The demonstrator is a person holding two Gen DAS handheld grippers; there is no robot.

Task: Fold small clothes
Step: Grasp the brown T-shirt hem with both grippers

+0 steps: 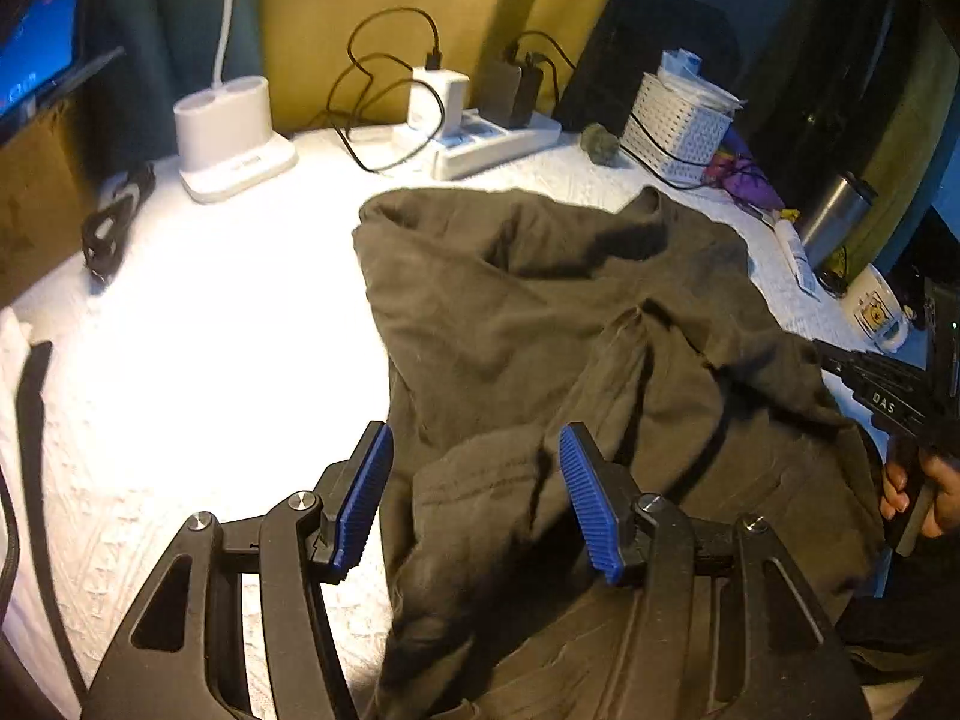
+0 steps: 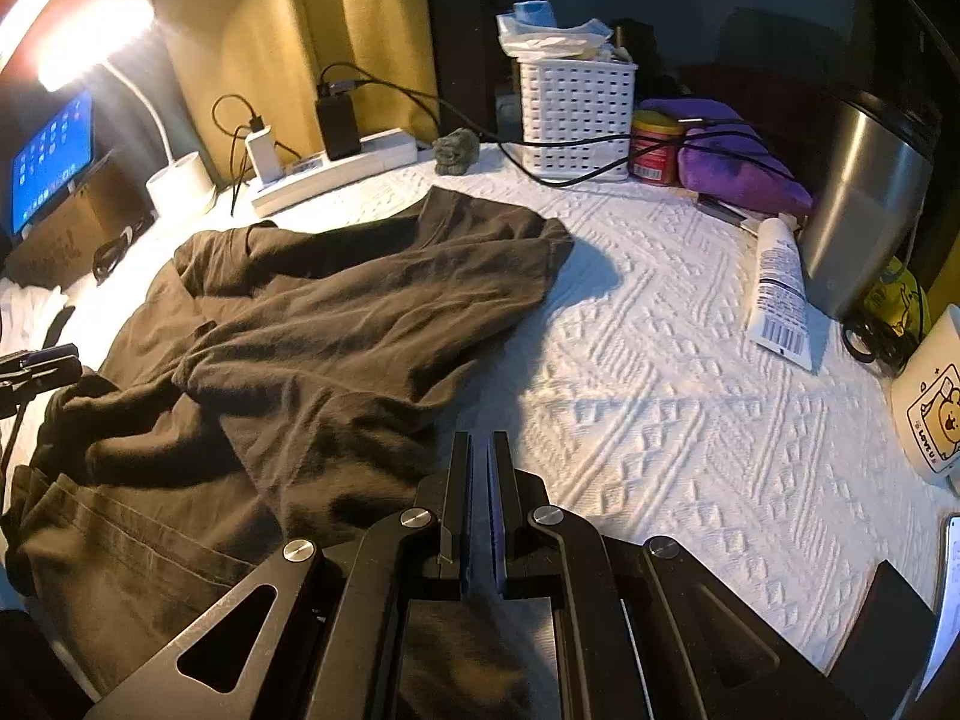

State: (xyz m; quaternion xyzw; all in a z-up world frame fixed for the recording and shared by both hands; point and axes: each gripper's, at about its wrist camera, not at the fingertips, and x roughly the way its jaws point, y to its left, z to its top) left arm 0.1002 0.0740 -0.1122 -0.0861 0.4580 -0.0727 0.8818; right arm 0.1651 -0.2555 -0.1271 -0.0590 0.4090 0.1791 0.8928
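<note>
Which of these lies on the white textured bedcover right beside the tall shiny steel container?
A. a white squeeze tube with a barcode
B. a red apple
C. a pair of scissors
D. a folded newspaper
A: in the right wrist view a white squeeze tube with a barcode lies flat on the white textured bedcover, right next to the tall shiny steel container; no scissors, apple or newspaper shows.
</note>
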